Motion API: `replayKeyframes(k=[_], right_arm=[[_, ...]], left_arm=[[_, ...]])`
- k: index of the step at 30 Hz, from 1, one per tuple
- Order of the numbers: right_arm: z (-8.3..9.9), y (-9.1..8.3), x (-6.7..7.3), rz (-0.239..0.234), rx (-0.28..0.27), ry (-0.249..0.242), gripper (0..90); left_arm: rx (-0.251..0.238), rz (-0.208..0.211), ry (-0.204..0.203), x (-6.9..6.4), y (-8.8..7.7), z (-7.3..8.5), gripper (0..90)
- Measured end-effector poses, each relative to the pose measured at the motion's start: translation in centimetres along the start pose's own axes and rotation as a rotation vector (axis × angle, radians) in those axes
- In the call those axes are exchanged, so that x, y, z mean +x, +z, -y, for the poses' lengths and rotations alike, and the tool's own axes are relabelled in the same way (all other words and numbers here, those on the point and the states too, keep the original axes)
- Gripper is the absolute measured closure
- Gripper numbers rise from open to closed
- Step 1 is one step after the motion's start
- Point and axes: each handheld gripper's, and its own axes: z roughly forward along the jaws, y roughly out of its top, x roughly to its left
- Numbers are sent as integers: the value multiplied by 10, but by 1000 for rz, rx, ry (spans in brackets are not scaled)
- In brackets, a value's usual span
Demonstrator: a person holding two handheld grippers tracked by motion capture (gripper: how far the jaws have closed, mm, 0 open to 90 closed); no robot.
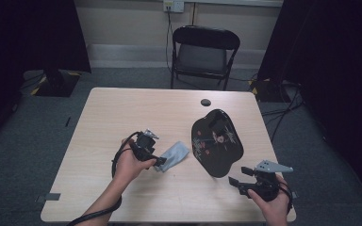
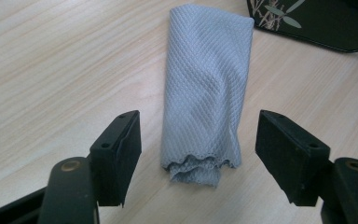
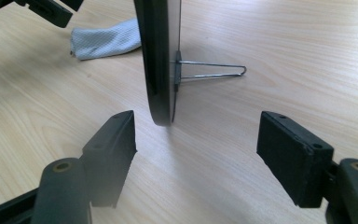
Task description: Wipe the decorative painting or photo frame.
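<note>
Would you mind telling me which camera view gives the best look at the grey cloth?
The left gripper view: the folded grey cloth lies lengthwise on the table, weave and frayed near edge clear. In the high view it is a small patch beside the left hand-held gripper. The right gripper view shows one end.

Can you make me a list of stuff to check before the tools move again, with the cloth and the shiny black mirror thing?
1. Left tool open, pads off the grey cloth: ok.
2. Cloth lies folded flat on the table, beside the black plaque, not touching it: ok.
3. Right tool open, nothing gripped: ok.
4. Plaque stands upright on its edge, wire stand out behind it: ok.
5. Plaque's edge lines up between the right tool's jaws, but lies beyond their tips: not ok for gripping yet.
6. Whether the plaque stands steady: cannot tell.
</note>
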Motion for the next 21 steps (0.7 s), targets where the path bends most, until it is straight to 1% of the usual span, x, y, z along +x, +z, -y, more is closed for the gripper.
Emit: replayKeyframes(k=[1, 3, 4, 7, 8, 13, 15, 21], right_arm=[[0, 0, 0, 1, 0, 1, 275], [1, -1, -1, 0, 4, 3, 270], [2, -1, -2, 1, 3, 2, 269], [3, -1, -3, 3, 5, -1, 260], [4, -2, -3, 4, 6, -1, 259], [6, -3, -4, 3, 9, 3, 248], [6, -3, -5, 7, 11, 7, 243], [7, -4, -7, 7, 15, 2, 235]], left_arm=[[-3, 1, -7, 0, 0, 1, 311], [-3, 4, -5, 2, -1, 2, 305], [-6, 3, -11, 2, -1, 3, 303], [4, 8, -10, 4, -3, 4, 299], [-3, 7, -14, 4, -3, 5, 299], [-7, 14, -20, 7, -7, 8, 292], [-10, 15, -31, 9, -8, 9, 292], [-4, 13, -27, 10, -8, 14, 278]])
